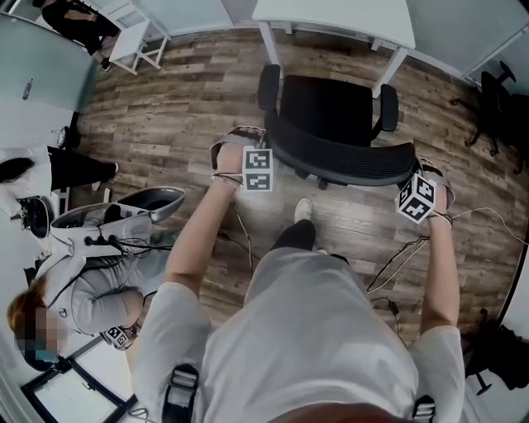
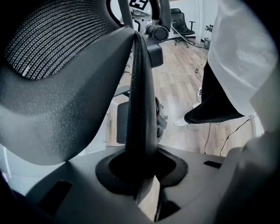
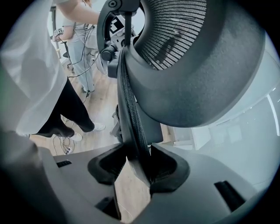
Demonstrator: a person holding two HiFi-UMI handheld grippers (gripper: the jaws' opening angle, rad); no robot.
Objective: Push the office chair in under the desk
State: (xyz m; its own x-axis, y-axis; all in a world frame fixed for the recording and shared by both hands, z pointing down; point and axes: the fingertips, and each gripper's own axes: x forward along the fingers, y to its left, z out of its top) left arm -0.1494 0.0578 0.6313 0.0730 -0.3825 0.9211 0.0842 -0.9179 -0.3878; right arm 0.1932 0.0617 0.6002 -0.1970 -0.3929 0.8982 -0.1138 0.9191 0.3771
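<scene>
The left gripper (image 1: 258,165) is clamped on the left edge of the backrest (image 1: 339,157) of the office chair (image 1: 331,111). In the left gripper view its jaws (image 2: 142,175) press against both faces of that thin black rim (image 2: 140,100), and the mesh panel (image 2: 52,39) curves away to the left. The right gripper (image 1: 416,194) grips the opposite edge of the backrest in the same way. In its own view the jaws (image 3: 138,168) are closed tight on the ribbed rim (image 3: 129,109), with the mesh (image 3: 183,30) bulging above and to the right.

In the head view both of the person's arms are stretched forward, one gripper at each end of the curved backrest. The chair stands on the wooden floor (image 1: 190,107) with its seat (image 1: 326,107) turned toward the white desk (image 1: 339,18). Its two armrests (image 1: 269,87) sit roughly in line with the desk legs (image 1: 269,54). The seat appears to stop just short of the desk's front edge, though the steep angle makes that hard to judge.

One white shoe (image 1: 303,209) of the person shows just behind the chair. Cables (image 1: 395,260) trail across the floor near the right arm. At the left edge another person (image 1: 91,285) in grey sits well apart from the chair. A second dark chair (image 1: 496,103) stands at the far right.
</scene>
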